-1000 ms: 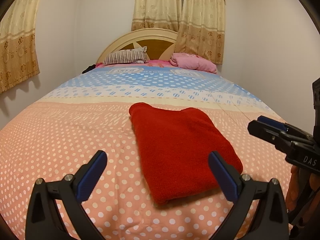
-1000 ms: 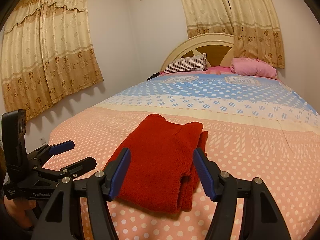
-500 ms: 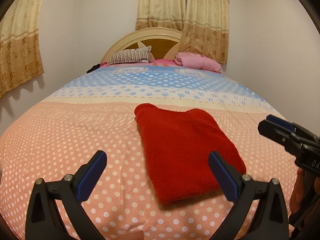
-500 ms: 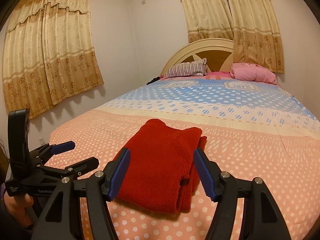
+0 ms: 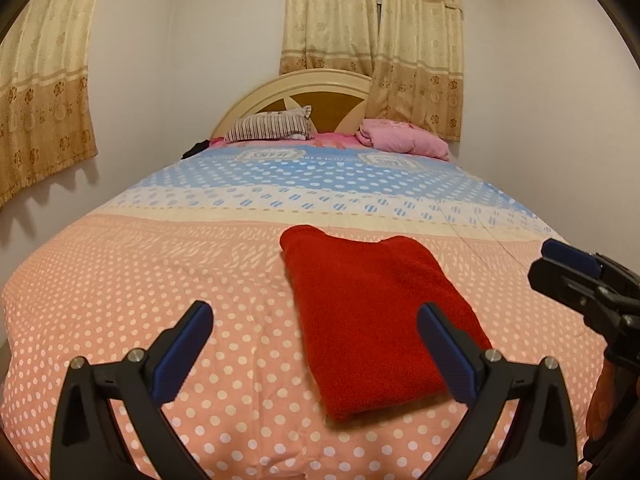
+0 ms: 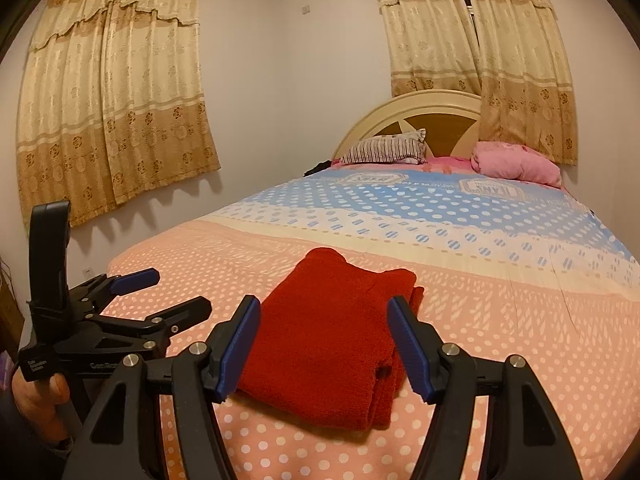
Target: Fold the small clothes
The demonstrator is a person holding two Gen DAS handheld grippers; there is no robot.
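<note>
Red cloth (image 5: 372, 320) folded, flat on bed (image 5: 140, 280), near front edge, right of middle. Left hand-held gripper (image 5: 316, 344) released, empty, hovering at front edge. Right hand-held gripper (image 6: 324, 344) released, empty, cloth seen between its fingers, no contact.

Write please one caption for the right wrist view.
Open right gripper above a folded red cloth on a dotted bed, left gripper alongside.

A folded red garment (image 6: 336, 336) lies on the polka-dot bed (image 6: 500, 300) beyond the right tongs' (image 6: 324, 350) spread, empty fingers.
</note>
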